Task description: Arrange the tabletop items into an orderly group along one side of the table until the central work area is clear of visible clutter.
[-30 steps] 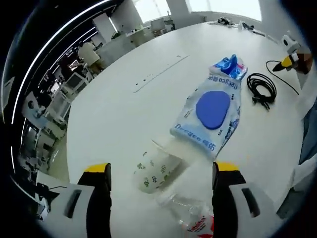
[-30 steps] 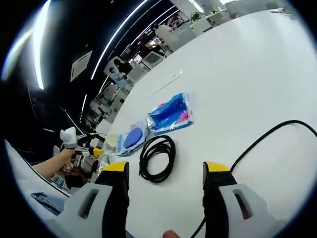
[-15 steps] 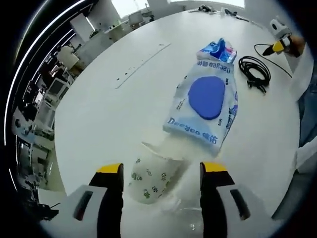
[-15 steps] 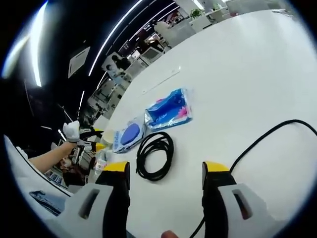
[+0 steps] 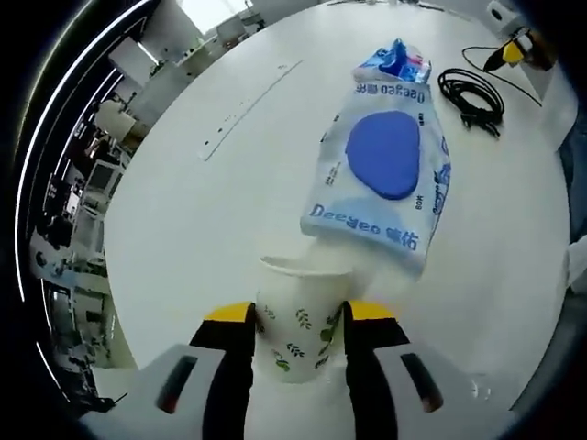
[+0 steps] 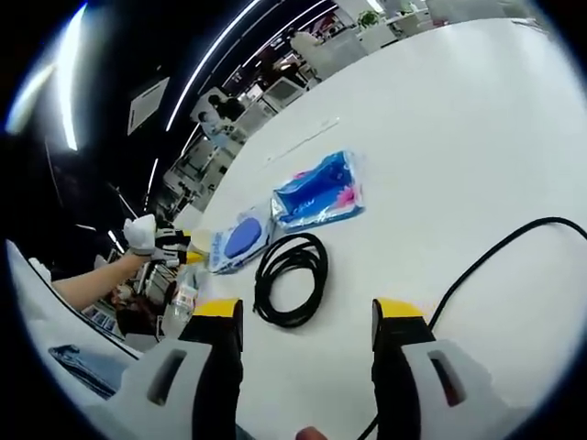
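The left gripper (image 5: 298,321) has its yellow-tipped jaws closed narrow on a white paper cup with a green leaf print (image 5: 295,316), which stands upright between them near one edge of the white round table (image 5: 202,229). Just beyond the cup lies a flat white-and-blue plastic wipes pack with a blue oval lid (image 5: 383,174) (its near corner seems to touch the cup's rim), and past that a smaller blue-and-pink plastic packet (image 5: 393,62). A coiled black cable (image 5: 471,93) lies beside the packet, nearer the table's far edge.

The right gripper (image 6: 298,316) hangs over the table with its jaws spread wide and nothing between them. A clear plastic bottle (image 6: 183,291) lies at the table's edge.
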Action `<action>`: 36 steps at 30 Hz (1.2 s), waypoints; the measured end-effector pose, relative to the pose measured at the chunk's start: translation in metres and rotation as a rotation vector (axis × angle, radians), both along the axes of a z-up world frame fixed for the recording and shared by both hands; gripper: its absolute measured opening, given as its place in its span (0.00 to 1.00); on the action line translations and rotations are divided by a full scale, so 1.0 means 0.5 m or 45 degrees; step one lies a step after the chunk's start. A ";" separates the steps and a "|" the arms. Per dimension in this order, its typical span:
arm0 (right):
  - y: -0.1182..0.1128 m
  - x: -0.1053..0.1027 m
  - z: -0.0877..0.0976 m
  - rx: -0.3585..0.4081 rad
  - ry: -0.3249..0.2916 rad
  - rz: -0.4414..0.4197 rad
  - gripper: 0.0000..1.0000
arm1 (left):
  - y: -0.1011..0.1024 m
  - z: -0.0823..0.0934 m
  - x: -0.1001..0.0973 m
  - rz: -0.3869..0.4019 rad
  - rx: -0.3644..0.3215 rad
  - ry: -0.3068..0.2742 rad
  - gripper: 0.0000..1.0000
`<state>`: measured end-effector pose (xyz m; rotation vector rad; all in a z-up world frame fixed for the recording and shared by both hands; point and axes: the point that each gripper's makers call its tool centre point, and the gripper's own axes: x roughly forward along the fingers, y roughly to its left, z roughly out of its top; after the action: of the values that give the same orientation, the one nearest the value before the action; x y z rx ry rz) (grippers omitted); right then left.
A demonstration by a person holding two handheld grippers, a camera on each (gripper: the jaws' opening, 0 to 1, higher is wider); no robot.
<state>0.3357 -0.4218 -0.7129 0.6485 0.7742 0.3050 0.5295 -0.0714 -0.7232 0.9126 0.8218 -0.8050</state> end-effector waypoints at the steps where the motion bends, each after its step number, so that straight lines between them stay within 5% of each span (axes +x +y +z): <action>1: -0.002 -0.001 0.000 -0.003 0.001 -0.001 0.55 | -0.003 0.001 0.001 0.006 -0.012 -0.004 0.37; 10: -0.006 -0.004 0.004 -0.003 -0.009 -0.011 0.55 | -0.013 0.055 0.029 0.319 -0.373 -0.073 0.35; 13: -0.004 -0.004 0.006 -0.002 -0.015 -0.008 0.55 | -0.009 0.083 0.046 0.493 -0.575 -0.085 0.35; 20: -0.007 -0.004 0.008 -0.001 -0.025 -0.017 0.55 | 0.005 0.111 0.066 0.706 -0.878 -0.076 0.35; 36: -0.010 -0.009 0.002 -0.008 -0.002 -0.027 0.54 | 0.021 0.105 0.127 0.861 -1.011 -0.171 0.36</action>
<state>0.3312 -0.4268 -0.7118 0.6501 0.7663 0.2837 0.5928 -0.0611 -0.6707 -0.0381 0.5547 -0.3946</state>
